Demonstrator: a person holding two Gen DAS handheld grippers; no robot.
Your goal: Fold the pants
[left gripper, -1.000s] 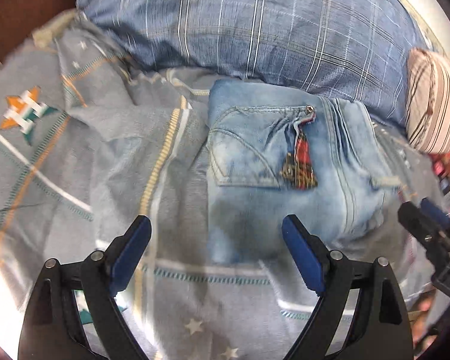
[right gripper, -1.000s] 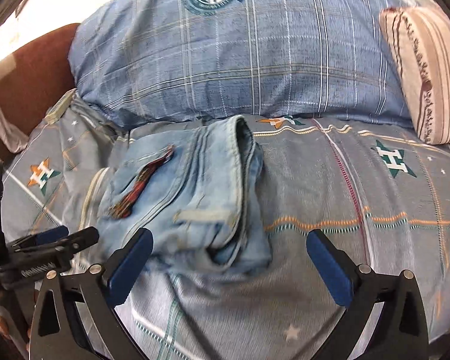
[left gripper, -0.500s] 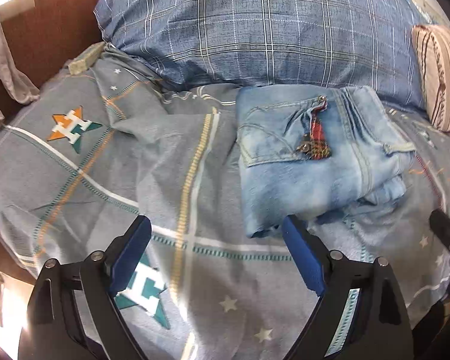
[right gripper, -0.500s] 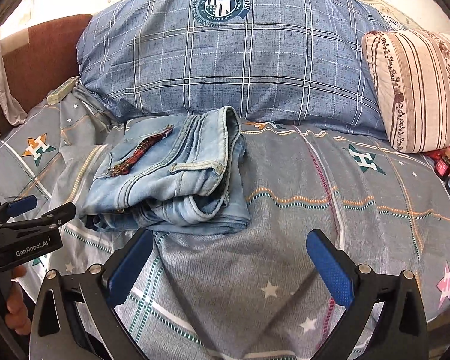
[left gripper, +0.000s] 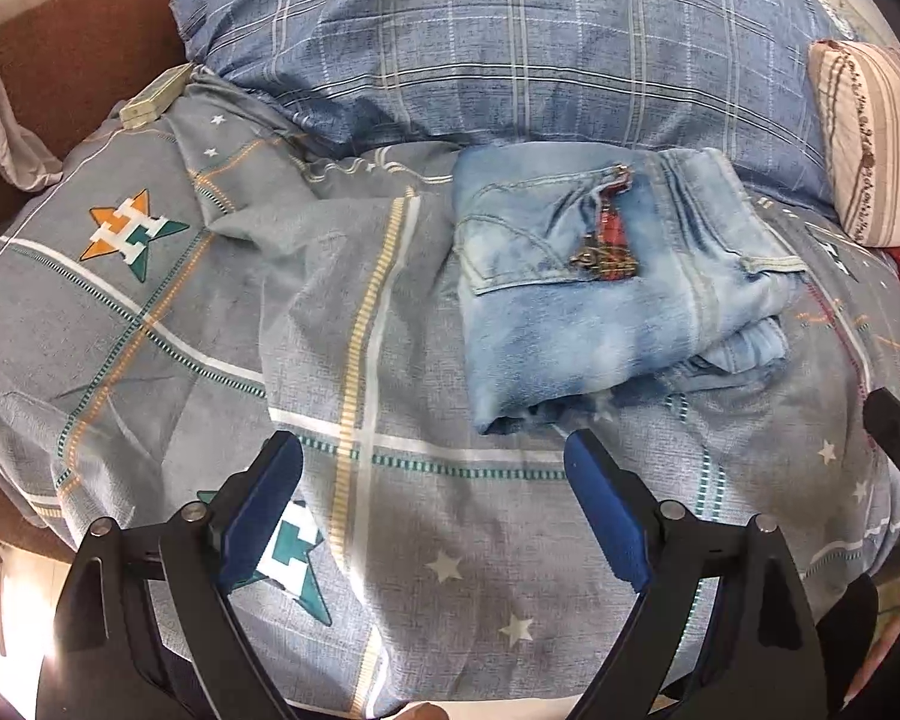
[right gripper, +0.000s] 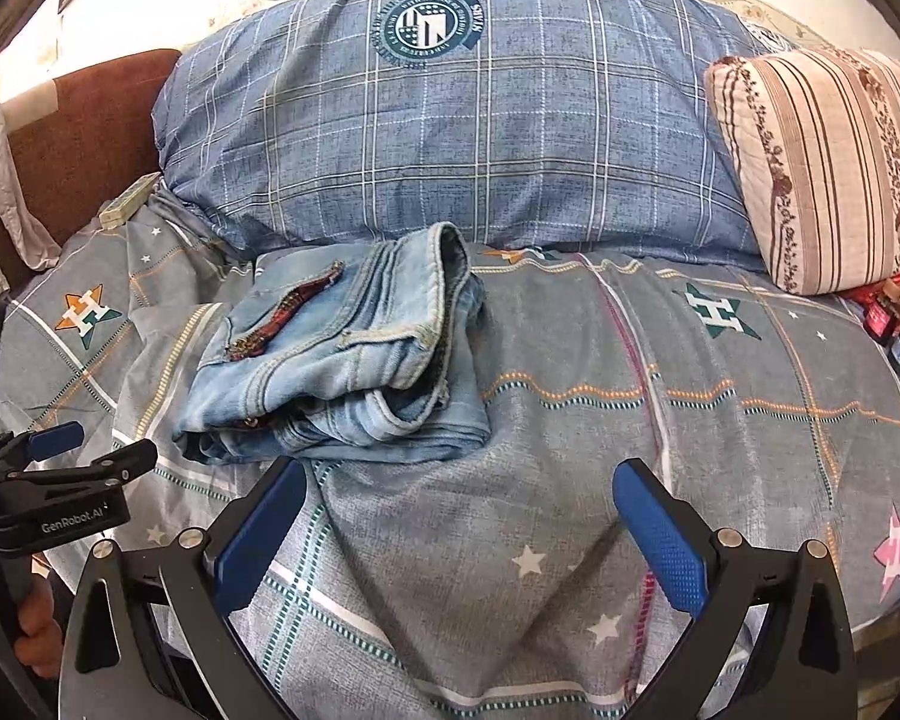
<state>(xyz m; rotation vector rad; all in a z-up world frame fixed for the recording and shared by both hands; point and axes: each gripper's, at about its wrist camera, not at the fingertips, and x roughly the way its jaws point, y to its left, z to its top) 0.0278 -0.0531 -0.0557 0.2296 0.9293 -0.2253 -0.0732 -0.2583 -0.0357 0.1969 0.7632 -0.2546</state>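
Folded lt-blue denim pants [left gripper: 606, 294] on bed.

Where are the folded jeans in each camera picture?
Left wrist: folded jeans sit right of center, just beyond the open left tool.
Right wrist: jeans lie left of center.
Shared landmark: the big blue plaid pillow right behind them.

Folded jeans [left gripper: 606, 294] on bedspread [left gripper: 210, 330]
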